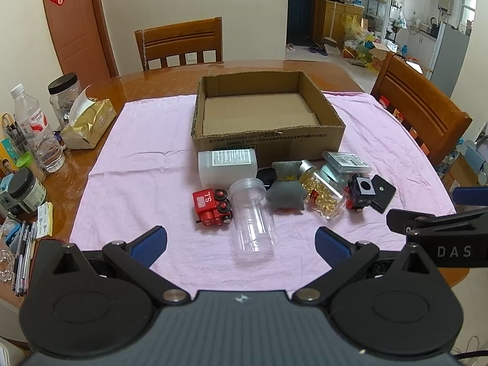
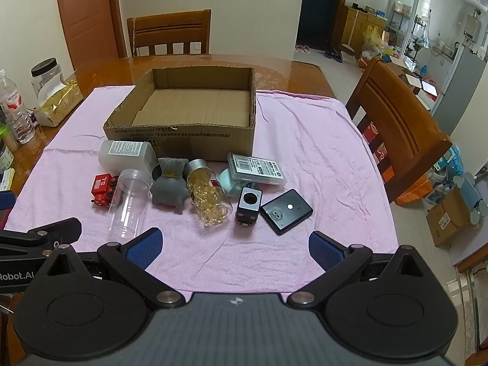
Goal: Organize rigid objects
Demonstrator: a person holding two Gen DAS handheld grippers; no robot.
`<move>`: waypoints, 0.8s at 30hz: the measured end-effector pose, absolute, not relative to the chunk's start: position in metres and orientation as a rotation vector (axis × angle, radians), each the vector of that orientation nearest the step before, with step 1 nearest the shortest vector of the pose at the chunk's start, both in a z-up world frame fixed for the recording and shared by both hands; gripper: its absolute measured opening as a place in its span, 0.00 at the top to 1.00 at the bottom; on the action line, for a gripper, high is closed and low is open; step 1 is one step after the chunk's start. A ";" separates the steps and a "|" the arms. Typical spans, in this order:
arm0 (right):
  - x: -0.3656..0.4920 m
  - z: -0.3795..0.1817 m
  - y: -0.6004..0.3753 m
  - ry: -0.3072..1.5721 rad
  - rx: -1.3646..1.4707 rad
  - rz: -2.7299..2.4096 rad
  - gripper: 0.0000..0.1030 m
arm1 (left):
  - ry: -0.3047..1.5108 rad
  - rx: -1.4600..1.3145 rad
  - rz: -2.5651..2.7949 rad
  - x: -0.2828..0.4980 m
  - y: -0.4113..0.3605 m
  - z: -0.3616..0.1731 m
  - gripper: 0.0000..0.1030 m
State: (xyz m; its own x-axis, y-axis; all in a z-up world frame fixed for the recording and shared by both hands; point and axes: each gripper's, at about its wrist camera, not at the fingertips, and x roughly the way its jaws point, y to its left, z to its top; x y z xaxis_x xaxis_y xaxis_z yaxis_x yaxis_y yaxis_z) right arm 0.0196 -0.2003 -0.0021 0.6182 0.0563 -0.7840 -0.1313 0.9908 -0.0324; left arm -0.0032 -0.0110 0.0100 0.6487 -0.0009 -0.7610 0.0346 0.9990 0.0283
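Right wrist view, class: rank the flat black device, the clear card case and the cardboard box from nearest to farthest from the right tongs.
1. Flat black device, just ahead of the right tongs, slightly right.
2. Clear card case, farther back, behind the device.
3. Cardboard box, farthest, at centre-left.

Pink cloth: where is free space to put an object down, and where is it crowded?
Free: the pink cloth right of the cardboard box, the strip between the items and both tools, and the box floor. Crowded: the row before the box, from red toy train to black square device.
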 end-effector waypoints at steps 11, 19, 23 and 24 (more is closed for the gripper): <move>0.018 -0.001 -0.202 0.893 -0.087 0.111 0.00 | 0.859 0.047 -0.018 -0.008 -0.018 0.017 0.01; 0.016 0.001 -0.207 0.883 -0.087 0.121 0.00 | 0.852 0.048 -0.016 -0.011 -0.022 0.019 0.01; 0.014 0.001 -0.209 0.879 -0.087 0.126 0.00 | 0.852 0.046 -0.012 -0.013 -0.023 0.020 0.01; 0.014 0.002 -0.209 0.878 -0.088 0.128 0.00 | 0.853 0.043 -0.012 -0.013 -0.024 0.020 0.01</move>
State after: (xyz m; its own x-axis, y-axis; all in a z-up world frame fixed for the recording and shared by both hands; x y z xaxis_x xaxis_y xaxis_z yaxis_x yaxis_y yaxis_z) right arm 0.0140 -0.2091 0.0015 0.6315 0.0754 -0.7717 -0.1481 0.9887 -0.0246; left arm -0.0132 -0.0241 0.0196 0.6579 0.0067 -0.7531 0.0282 0.9990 0.0335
